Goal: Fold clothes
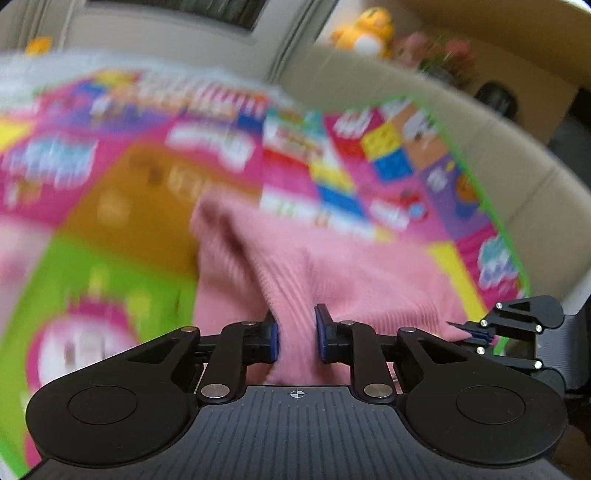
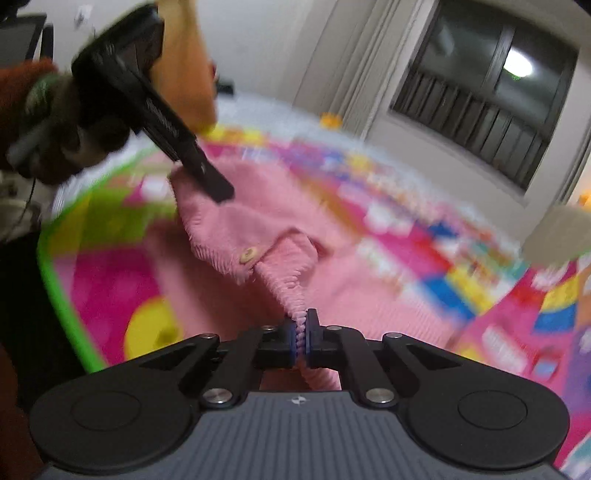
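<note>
A pink ribbed knit cardigan [image 1: 369,277] is held up over a colourful play mat. My left gripper [image 1: 298,325] is shut on a thick fold of it, which fills the gap between the blue pads. In the right wrist view the cardigan [image 2: 229,221] shows a wooden button [image 2: 247,254], and my right gripper [image 2: 301,325] is shut tight on a thin ribbed edge. The left gripper [image 2: 221,194] comes in from the upper left, its tip on the garment's far corner. The right gripper [image 1: 461,326] shows at the right edge, nipping the fabric. Motion blurs both views.
The play mat [image 1: 110,184] with a green border [image 2: 62,295] lies under the garment. A beige sofa [image 1: 498,147] runs behind it, with plush toys [image 1: 365,33] on top. A person's hand [image 2: 66,122] holds the left gripper. A dark window [image 2: 480,92] is at the back.
</note>
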Available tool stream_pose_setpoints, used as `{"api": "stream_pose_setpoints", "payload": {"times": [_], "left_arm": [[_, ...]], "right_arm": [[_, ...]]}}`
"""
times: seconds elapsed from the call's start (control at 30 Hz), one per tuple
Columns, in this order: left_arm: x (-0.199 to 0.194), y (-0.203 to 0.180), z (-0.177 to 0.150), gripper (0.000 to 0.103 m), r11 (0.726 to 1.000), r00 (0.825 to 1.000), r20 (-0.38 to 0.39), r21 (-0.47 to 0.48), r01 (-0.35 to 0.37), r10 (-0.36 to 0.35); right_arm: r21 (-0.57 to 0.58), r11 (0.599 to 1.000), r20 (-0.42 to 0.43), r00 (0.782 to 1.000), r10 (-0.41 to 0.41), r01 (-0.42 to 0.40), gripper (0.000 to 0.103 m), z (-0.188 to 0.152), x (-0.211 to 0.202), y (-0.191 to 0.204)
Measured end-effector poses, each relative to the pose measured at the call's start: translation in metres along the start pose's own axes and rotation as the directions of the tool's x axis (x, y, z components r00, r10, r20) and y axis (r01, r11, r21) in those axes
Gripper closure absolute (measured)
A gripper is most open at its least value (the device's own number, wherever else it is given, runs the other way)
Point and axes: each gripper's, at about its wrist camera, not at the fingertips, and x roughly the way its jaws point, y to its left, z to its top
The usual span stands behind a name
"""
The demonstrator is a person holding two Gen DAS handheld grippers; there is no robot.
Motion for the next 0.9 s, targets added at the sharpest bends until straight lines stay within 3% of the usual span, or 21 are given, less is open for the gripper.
{"api": "stream_pose_setpoints", "payload": {"times": [0.17, 0.27, 0.33, 0.4, 0.47, 0.57, 0.67, 0.73, 0.83, 0.9], "left_arm": [[-0.011, 0.004, -0.024, 0.073, 0.999, 0.999, -0.037, 0.0, -0.037, 0.037], [-0.019, 0.005, -0.036, 0.061, 0.999, 0.997, -0.049, 0.004, -0.054, 0.054], [-0.037, -0.003, -0.024, 0.05, 1.0, 1.0, 0.018, 0.025, -0.016, 0.016], [-0.047, -0.011, -0.012, 0.041, 0.999, 0.997, 0.077, 0.045, 0.023, -0.026], [-0.046, -0.018, -0.002, 0.032, 0.997, 0.991, 0.118, 0.057, 0.06, -0.066], [-0.018, -0.023, 0.004, 0.031, 0.992, 0.986, 0.112, 0.02, 0.126, -0.127], [0.028, -0.019, -0.009, 0.031, 0.991, 0.992, 0.007, -0.044, 0.124, -0.124], [0.051, -0.015, -0.025, 0.032, 0.996, 0.996, -0.056, -0.044, 0.073, -0.075], [0.05, -0.014, -0.033, 0.032, 0.997, 0.996, -0.032, -0.009, 0.08, -0.08], [0.045, -0.015, -0.026, 0.029, 0.997, 0.996, -0.032, -0.032, 0.077, -0.078]], "right_arm": [[0.02, 0.999, 0.001, 0.999, 0.042, -0.042, 0.093, -0.004, -0.004, 0.002], [0.072, 0.996, 0.051, 0.997, 0.051, -0.055, 0.081, 0.008, -0.024, -0.018], [0.123, 0.992, 0.11, 0.994, 0.026, -0.04, 0.05, 0.015, -0.041, -0.035], [0.193, 0.981, 0.151, 0.989, 0.001, -0.031, 0.034, 0.021, -0.046, -0.053], [0.267, 0.963, 0.175, 0.984, -0.024, -0.024, 0.031, 0.024, -0.043, -0.07], [0.398, 0.916, 0.166, 0.986, -0.019, -0.049, 0.03, 0.019, -0.018, -0.087], [0.449, 0.893, 0.072, 0.997, -0.008, -0.026, 0.027, 0.001, 0.02, -0.084], [0.413, 0.911, 0.035, 0.999, -0.025, 0.009, 0.019, -0.013, 0.035, -0.073], [0.329, 0.944, 0.038, 0.999, -0.032, 0.018, 0.002, -0.014, 0.037, -0.059], [0.297, 0.955, 0.029, 0.999, -0.032, 0.022, 0.0, -0.013, 0.038, -0.054]]}}
